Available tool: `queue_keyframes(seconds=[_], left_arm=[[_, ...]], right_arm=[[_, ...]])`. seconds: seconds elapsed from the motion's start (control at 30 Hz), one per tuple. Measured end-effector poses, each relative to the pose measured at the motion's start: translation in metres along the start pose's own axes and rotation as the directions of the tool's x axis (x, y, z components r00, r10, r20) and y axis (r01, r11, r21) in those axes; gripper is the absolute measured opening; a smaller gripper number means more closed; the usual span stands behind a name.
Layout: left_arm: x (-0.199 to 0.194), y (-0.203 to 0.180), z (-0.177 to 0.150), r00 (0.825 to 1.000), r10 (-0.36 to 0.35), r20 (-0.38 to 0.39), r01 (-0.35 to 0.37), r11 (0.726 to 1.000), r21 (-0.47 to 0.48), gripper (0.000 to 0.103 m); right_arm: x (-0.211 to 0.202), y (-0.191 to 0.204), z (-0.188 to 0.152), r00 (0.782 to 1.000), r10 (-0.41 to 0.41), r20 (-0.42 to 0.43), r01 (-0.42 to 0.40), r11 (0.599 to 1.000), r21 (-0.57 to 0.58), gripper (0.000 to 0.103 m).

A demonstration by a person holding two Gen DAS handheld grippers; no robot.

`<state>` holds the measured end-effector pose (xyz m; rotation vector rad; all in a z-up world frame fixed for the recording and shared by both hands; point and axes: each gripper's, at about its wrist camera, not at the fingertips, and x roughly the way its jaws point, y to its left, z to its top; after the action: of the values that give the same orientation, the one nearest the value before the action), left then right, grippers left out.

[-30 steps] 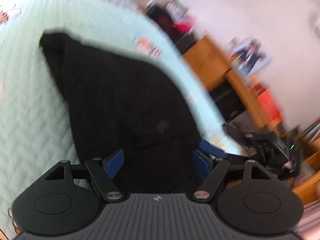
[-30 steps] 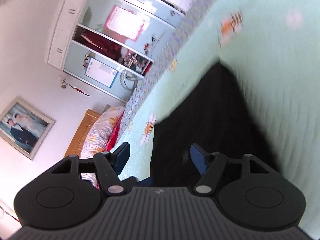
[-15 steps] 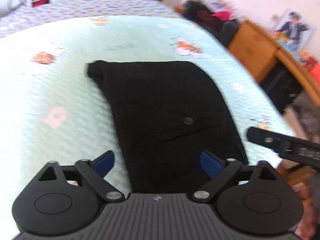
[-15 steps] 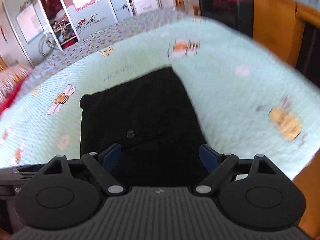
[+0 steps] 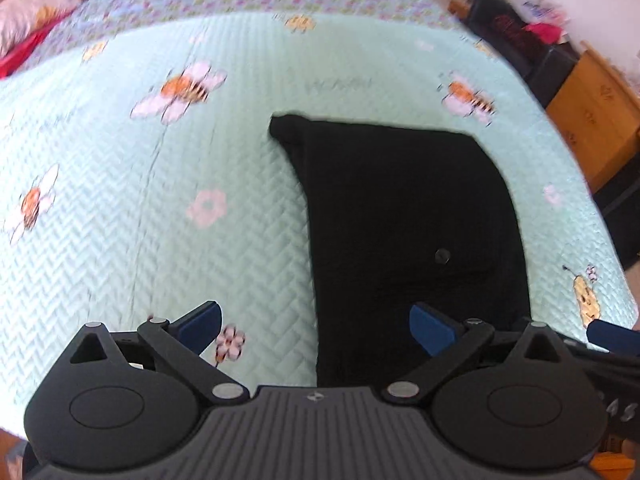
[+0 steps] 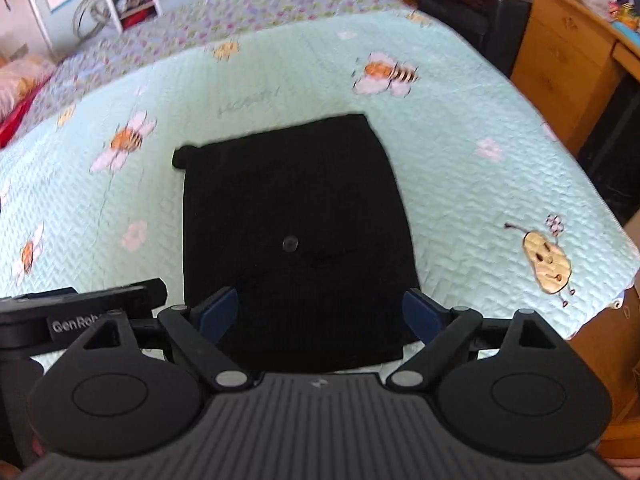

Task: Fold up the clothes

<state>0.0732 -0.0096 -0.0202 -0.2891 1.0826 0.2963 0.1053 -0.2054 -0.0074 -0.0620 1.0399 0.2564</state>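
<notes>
- Garment (image 6: 296,236): black, folded into a compact rectangle, lay flat on the mint bedspread (image 5: 120,220), near the bed's front edge; nothing gripped it.
- Left gripper (image 5: 316,326): blue pads spread as wide as they go, nothing between them. It hung above the bedspread, over the garment's left edge.
- Right gripper (image 6: 320,310): jaws were opening, pads clear of cloth. The garment sat below the gap, not between the pads.
- Change vs a second ago: both grippers were then low, right down at the fabric, with narrower gaps. Now both had let go, lifted and tilted to look down at the whole bundle. Half a second ago they were already most of the way up.
- Garment outline barely changed over the last half second: same rectangle, same small button (image 6: 290,244) on top, same small nub of cloth (image 6: 182,156) poking out at the far left corner.
- My read: the last fold was laid down and released. It held its shape once let go.
- Left to do, if anything: tuck that corner nub or square up the edges. Otherwise this piece looked done.
- Surroundings: wooden dresser (image 6: 560,60) beside the bed on the right, pillow (image 5: 32,8) at far left. Both well apart from the garment.
</notes>
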Motion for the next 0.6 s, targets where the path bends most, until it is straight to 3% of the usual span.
queue_keyframes(seconds=[0.1,0.37,0.6], left_arm=[[0.007,-0.003,0.004,0.997,0.026,-0.076,-0.026,1.000,-0.003,0.103],[0.012,0.007,0.003,0.997,0.015,-0.079,-0.021,0.997,-0.071,0.103],[0.018,0.009,0.000,0.997,0.022,-0.076,-0.028,0.997,-0.074,0.103]], right_arm=[[0.012,0.000,0.003,0.998,-0.004,-0.056,0.003,1.000,-0.028,0.091],[0.023,-0.003,0.012,0.997,0.032,-0.070,-0.034,0.999,-0.031,0.091],[0.030,-0.005,0.018,0.997,0.042,-0.071,-0.045,0.998,-0.049,0.091]])
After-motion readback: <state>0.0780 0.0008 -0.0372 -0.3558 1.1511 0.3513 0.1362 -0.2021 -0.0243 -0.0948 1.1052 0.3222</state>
